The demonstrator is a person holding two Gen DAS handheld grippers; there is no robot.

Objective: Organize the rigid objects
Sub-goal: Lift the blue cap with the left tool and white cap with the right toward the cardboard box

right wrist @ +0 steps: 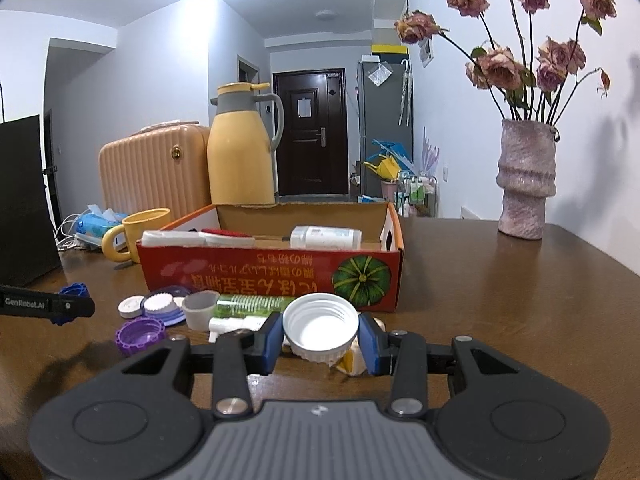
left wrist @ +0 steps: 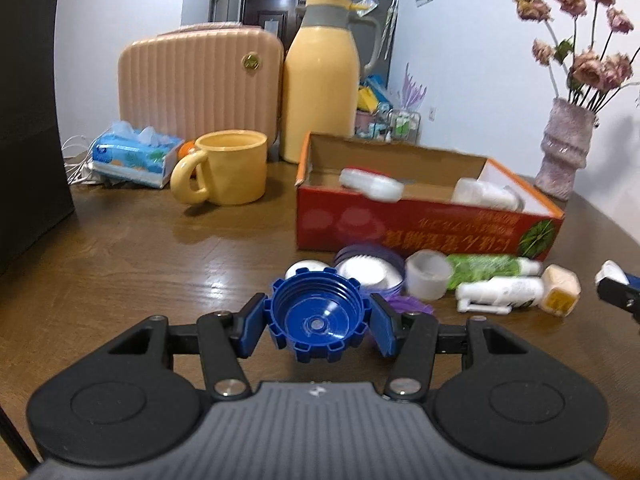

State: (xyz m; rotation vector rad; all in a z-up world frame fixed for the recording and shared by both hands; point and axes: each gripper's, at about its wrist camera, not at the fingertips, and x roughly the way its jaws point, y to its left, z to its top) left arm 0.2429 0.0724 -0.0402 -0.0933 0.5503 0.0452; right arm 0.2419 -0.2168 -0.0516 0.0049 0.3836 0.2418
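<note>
The left hand-held gripper [left wrist: 316, 322] clamps the blue cap [left wrist: 318, 316] above the table [left wrist: 160, 248]; the right hand-held gripper [right wrist: 320, 338] clamps the white cap [right wrist: 320, 326]. Keep both grips firm; carry each cap clear over the box [right wrist: 276, 276] wall before release.

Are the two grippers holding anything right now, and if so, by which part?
Left gripper holds a blue cap by its ribbed sides; right gripper holds a white cap by its sides.
</note>
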